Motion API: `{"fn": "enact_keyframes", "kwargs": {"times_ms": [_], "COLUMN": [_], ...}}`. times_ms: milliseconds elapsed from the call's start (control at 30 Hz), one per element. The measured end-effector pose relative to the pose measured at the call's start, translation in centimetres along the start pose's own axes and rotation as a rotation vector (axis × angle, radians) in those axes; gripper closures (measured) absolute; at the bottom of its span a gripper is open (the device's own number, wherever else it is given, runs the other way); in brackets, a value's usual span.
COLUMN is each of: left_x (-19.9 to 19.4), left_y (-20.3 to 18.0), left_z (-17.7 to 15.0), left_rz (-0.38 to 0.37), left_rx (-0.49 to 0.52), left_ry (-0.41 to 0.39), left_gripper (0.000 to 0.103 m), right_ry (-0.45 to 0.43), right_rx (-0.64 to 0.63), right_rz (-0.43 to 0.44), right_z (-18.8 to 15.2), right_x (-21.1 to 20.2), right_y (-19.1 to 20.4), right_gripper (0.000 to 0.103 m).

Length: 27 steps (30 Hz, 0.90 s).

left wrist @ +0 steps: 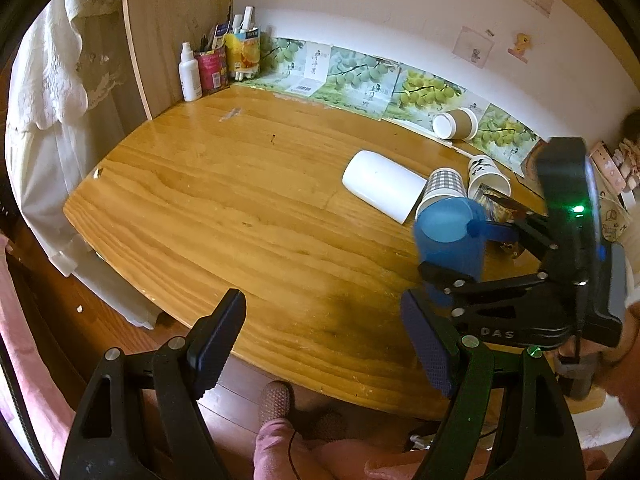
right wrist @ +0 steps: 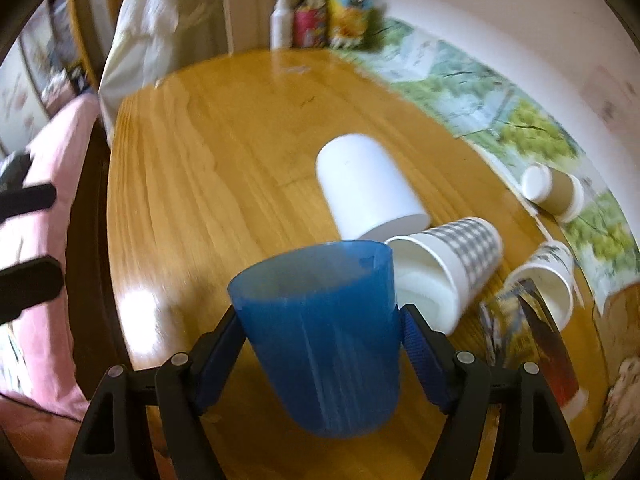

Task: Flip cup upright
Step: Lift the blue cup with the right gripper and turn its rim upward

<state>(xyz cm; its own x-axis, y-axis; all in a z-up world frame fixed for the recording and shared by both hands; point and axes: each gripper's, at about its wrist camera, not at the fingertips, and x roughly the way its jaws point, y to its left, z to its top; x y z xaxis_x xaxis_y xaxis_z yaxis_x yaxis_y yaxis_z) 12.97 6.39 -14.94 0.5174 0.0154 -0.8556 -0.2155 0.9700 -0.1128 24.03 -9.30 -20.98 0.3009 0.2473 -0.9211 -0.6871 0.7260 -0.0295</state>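
My right gripper [right wrist: 320, 332] is shut on a blue plastic cup [right wrist: 320, 336], held above the wooden table [right wrist: 200, 160] with its mouth tilted up and away. In the left wrist view the same blue cup [left wrist: 450, 240] hangs in the right gripper [left wrist: 460, 252] at the right. My left gripper [left wrist: 324, 340] is open and empty over the table's near edge. A white cup [right wrist: 368, 188], a checked paper cup [right wrist: 448, 256], a printed paper cup [right wrist: 544, 276] and a brown-sleeved cup [right wrist: 554, 192] lie on their sides.
A white bottle [left wrist: 189, 72] and cans holding pens [left wrist: 226, 60] stand in the far left corner by a wooden panel. Grape-print sheets [left wrist: 360, 76] line the wall. A snack packet [right wrist: 516, 320] lies by the printed cup. A pink cloth [right wrist: 44, 280] lies left of the table.
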Motion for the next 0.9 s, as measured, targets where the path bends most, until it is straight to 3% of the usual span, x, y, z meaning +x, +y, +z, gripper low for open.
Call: {"fn": "enact_keyframes", "kwargs": {"times_ms": [367,900], "left_x": [-1.6,-4.0], "left_y": [-0.7,-2.6], "left_z": [-1.1,-3.8], "left_rz": [-0.005,0.007], "left_rx": [0.072,0.188], "left_ry": [0.010,0.022], "left_gripper": [0.021,0.021], "right_ry": [-0.216,-0.241], "right_rx": [0.254,0.449], "right_rz": [-0.037,-0.026], "right_z": [-3.9,-9.6], "right_x": [-5.2,-6.7], "right_y": [-0.5,0.7], "right_gripper": [0.027,0.027]}}
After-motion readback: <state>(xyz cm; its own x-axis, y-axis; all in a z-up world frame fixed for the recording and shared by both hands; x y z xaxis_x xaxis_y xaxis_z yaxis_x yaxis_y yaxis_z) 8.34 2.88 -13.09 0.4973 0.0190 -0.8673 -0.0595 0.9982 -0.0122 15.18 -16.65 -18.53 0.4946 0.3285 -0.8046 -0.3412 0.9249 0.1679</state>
